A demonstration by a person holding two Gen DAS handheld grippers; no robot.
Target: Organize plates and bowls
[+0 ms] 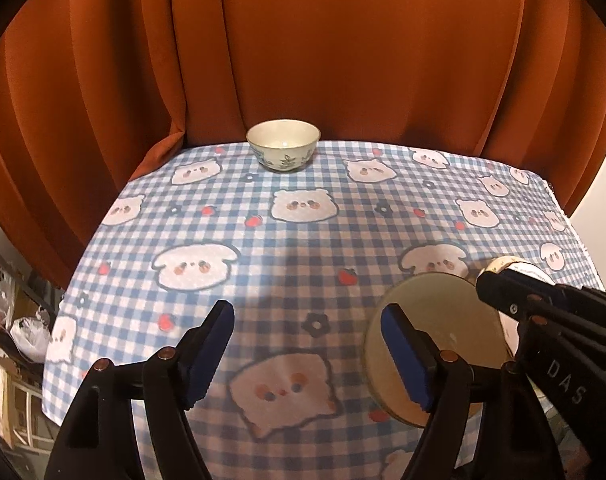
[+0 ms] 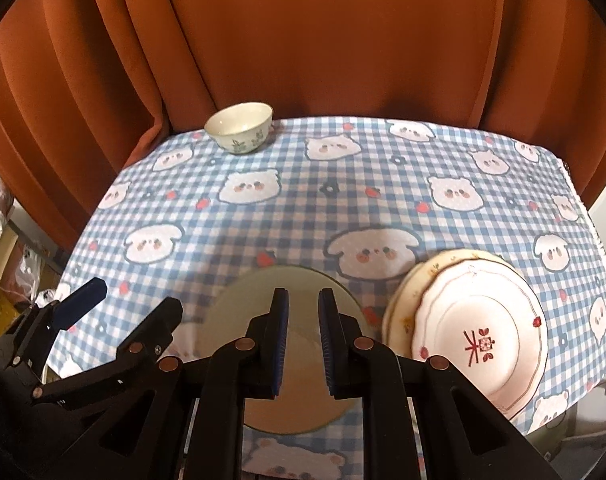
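A small white bowl (image 1: 283,146) (image 2: 239,128) with blue leaf prints stands upright at the table's far edge. A plain beige plate (image 2: 303,392) (image 1: 443,332) lies face up near the front of the checked tablecloth (image 1: 303,248). My right gripper (image 2: 303,300) (image 1: 489,286) hovers over it, shut, and only the plate's face shows through the narrow gap between its pads. My left gripper (image 1: 305,320) (image 2: 127,300) stands open and empty to the left of that plate. A stack of white patterned plates (image 2: 475,332) (image 1: 519,270) rests to the right.
An orange curtain (image 1: 303,60) hangs right behind the table's far edge. The tablecloth drops off at the left and right edges. Bags and clutter (image 1: 27,332) lie on the floor to the left.
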